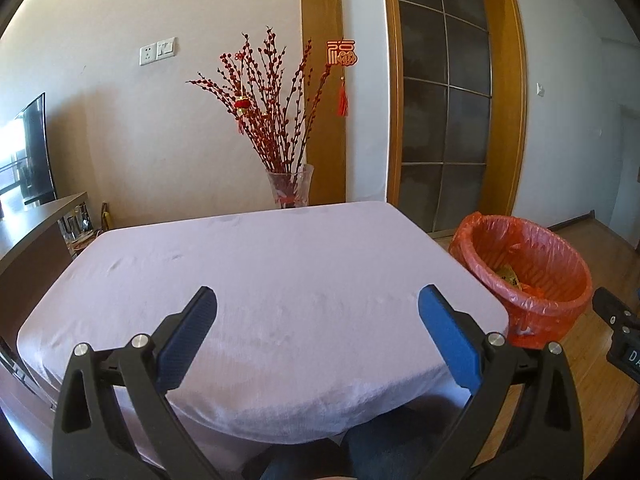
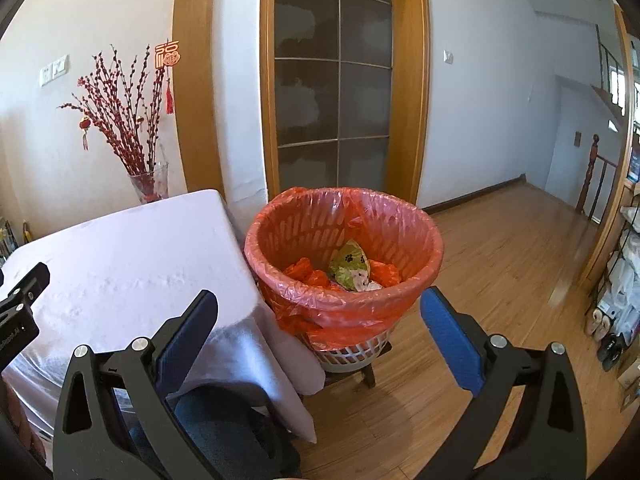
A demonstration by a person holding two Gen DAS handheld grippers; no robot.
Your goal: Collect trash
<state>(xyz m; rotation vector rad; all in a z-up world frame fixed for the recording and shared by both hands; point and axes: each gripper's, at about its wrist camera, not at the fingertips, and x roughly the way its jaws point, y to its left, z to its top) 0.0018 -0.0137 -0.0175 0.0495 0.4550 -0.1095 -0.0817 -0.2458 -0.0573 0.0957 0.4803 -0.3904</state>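
Note:
A white bin with a red plastic liner (image 2: 344, 240) stands on a low stool right of the table; it also shows in the left wrist view (image 1: 524, 276). Inside lie a green wrapper (image 2: 349, 266) and crumpled red and white scraps. My right gripper (image 2: 320, 320) is open and empty, held just in front of the bin, above the floor. My left gripper (image 1: 318, 320) is open and empty over the near part of the table with the pale lilac cloth (image 1: 260, 272). No trash shows on the cloth.
A glass vase of red branches (image 1: 290, 186) stands behind the table's far edge. A TV and a low cabinet (image 1: 32, 216) are at the left. A glazed wooden door (image 2: 336, 80) is behind the bin. Wooden floor (image 2: 500, 260) stretches right to a shoe rack (image 2: 616, 300).

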